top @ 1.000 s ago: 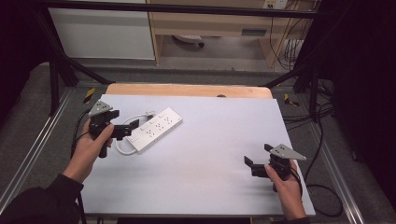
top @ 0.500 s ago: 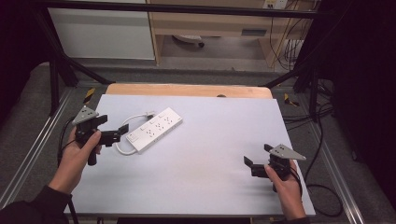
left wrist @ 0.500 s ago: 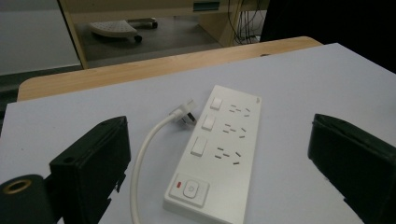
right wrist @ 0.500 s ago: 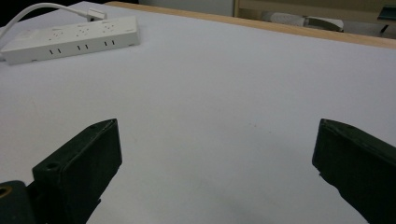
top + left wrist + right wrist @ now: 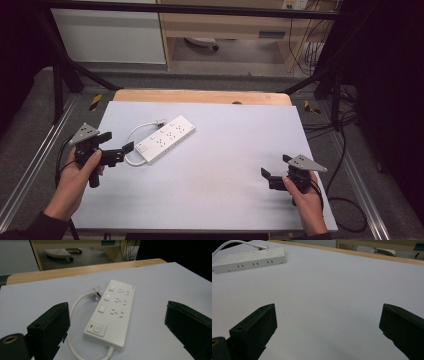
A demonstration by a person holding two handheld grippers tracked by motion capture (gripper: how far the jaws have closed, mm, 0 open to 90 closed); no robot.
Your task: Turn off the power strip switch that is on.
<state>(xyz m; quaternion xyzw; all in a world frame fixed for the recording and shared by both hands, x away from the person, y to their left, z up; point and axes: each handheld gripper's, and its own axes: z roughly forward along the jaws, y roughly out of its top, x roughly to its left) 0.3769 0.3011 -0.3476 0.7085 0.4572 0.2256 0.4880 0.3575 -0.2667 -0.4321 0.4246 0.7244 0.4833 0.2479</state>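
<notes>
Pale grey-white sheeting covers the worktop (image 5: 210,190), with a wooden strip along its far edge and a dim room of shelving and cables behind. White power strip (image 5: 165,139) lies flat at the left, its cord (image 5: 134,134) looped beside it. Left hand-held gripper (image 5: 116,145) sits just beside it, jaws spread. Right hand-held gripper (image 5: 276,171), also spread, is well apart over bare surface.

Power strip (image 5: 249,258) and cord cut off at frame edge.
</notes>
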